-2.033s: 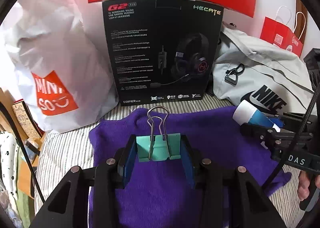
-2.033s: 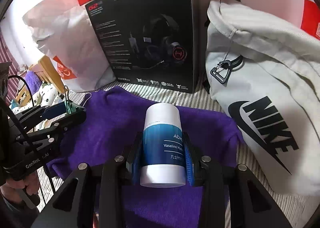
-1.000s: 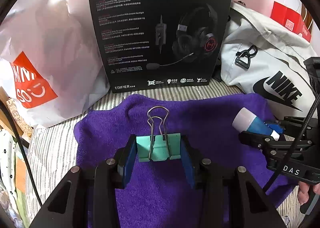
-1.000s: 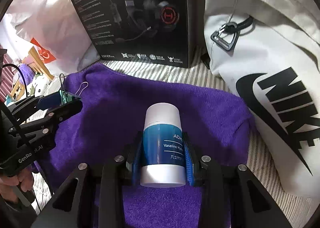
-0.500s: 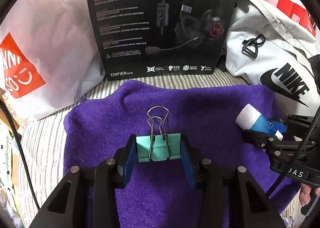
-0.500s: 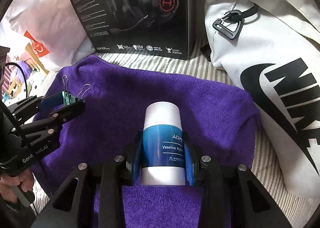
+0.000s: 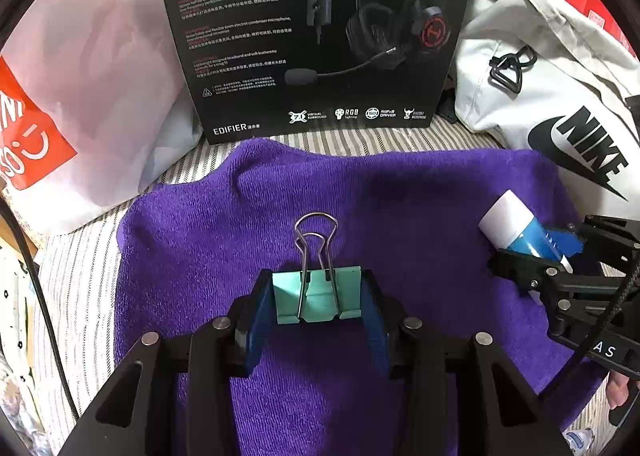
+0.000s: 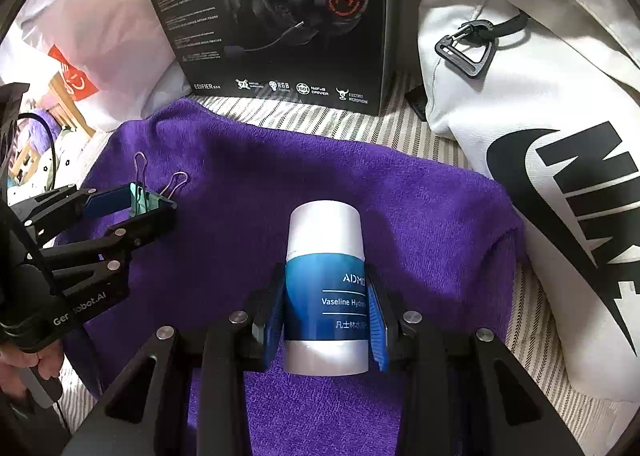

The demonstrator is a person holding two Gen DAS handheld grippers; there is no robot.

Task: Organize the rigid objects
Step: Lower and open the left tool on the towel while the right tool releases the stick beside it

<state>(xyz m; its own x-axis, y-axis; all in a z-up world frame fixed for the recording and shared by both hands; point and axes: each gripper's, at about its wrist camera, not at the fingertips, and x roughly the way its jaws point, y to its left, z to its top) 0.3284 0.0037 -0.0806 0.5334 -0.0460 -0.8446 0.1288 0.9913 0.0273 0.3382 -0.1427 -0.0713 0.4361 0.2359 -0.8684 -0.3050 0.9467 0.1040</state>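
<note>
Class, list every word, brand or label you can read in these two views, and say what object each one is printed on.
"EDIFIER": headset box, bottom left.
"RGB", "VIRTUAL SURROUND", "NdFeB DRIVER": small icons along its base; the text paragraphs above are too small to read.
"NIKE": white bag.
"ADM…", "Vaseline Hydr…": blue and white bottle, cut off by a finger of the right gripper.
"Ge… obot.AI": left gripper body, partly hidden.
"SO": white and orange shopping bag, logo cropped.

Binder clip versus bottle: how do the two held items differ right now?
The binder clip is mint green, flat and angular with wire handles; the bottle is a round cylinder, blue with white ends and printed text. The clip looks smaller. Both are clamped over the purple towel, clip in the left gripper, bottle in the right gripper.
</note>
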